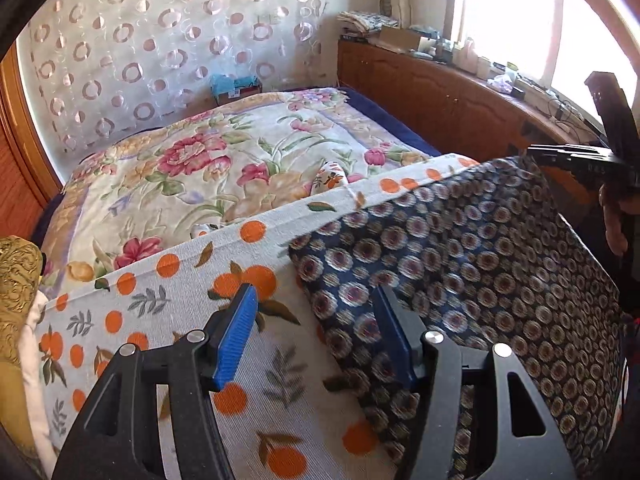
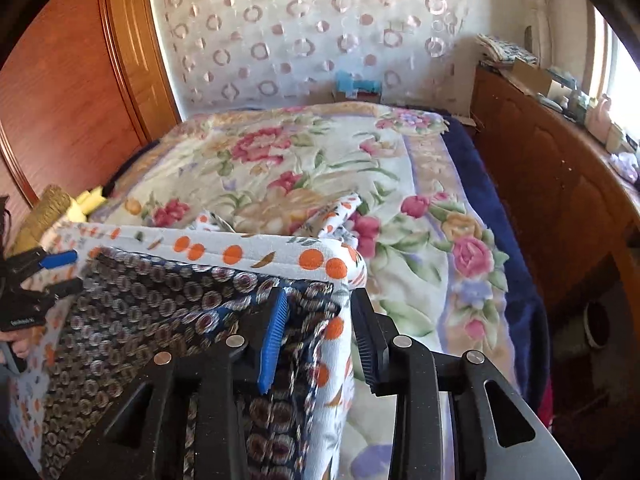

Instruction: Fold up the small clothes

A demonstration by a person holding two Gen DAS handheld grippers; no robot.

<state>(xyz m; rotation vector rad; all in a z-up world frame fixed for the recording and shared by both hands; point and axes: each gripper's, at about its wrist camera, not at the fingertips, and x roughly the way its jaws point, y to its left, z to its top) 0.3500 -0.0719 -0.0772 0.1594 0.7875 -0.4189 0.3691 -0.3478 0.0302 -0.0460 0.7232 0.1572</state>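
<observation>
Both pairs of jaws stood apart, clamped on nothing. From its own camera, the left gripper, black-armed with ribbed blue pads, hovered over the spot where two cloths met: a white knit garment printed with oranges and grey-green leaves on its left side, and a dark navy cloth patterned with small round medallions on its right. The navy cloth lay on top of the orange-printed garment, whose hemmed edge showed as a band running along above it. Whether the left pads touched the fabric could not be told.

The right gripper was placed at the near right corner of the same pile, where the edges of the navy cloth and the orange-printed garment hung down between its open fingers; the blue pad sat beside the navy fabric, and contact could not be judged. In the left wrist view the right gripper appeared at the far right edge of the navy cloth; in the right wrist view the left gripper appeared at the left edge.

Both cloths were on a bed covered by a cream blanket with large pink and yellow flowers, over a dark blue underlayer. Behind it hung a white curtain with ring patterns, and a brown wooden cabinet ran along the right side beneath a bright window.
</observation>
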